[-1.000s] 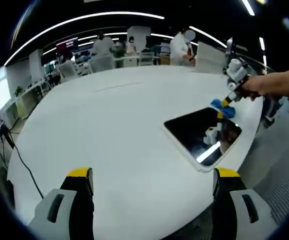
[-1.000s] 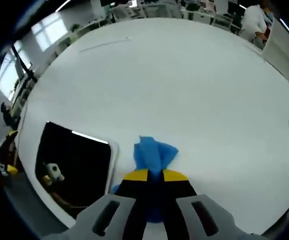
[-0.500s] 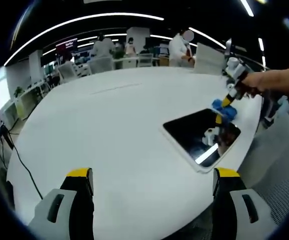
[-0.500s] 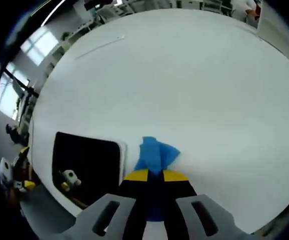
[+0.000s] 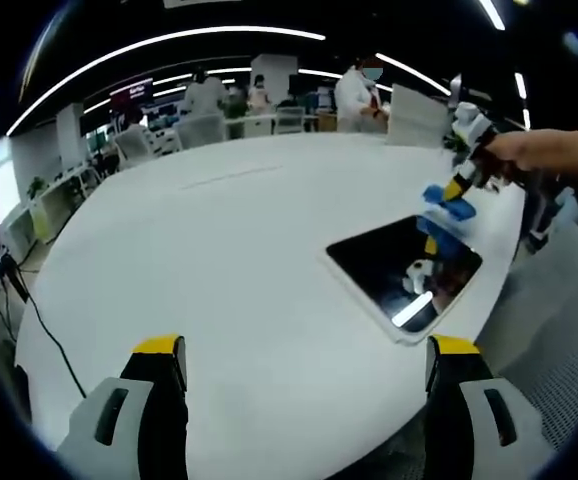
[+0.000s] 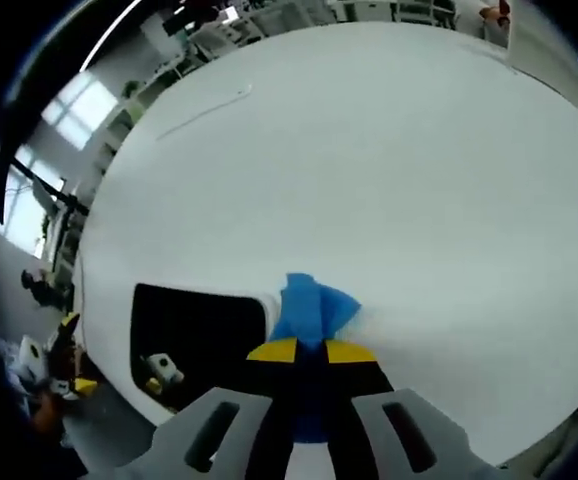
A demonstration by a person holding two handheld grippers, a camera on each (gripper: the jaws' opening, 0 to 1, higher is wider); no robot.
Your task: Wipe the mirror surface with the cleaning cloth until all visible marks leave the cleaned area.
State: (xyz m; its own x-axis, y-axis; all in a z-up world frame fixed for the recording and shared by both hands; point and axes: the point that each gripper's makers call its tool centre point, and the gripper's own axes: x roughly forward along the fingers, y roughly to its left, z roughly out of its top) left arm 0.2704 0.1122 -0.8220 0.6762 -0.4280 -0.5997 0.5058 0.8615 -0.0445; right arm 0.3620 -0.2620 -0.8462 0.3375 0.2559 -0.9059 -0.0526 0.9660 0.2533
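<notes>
— Two grippers; what's each doing?
— The right gripper [image 6: 310, 352] has its jaws clamped on the blue cleaning cloth [image 6: 312, 309], lifted above the mirror's far corner. The left gripper [image 5: 304, 362] stands spread wide, holding nothing.
— And the mirror [image 5: 405, 268]?
— Flat on the white table [image 5: 219, 260], near its edge.

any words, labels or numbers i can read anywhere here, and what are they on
No text can be read in either view.
Screen on the far wall in the left gripper view: lit, with light marks on it, too small and blurred to read.
Mirror, blue cloth, white table and both tools: no print or labels visible.
</notes>
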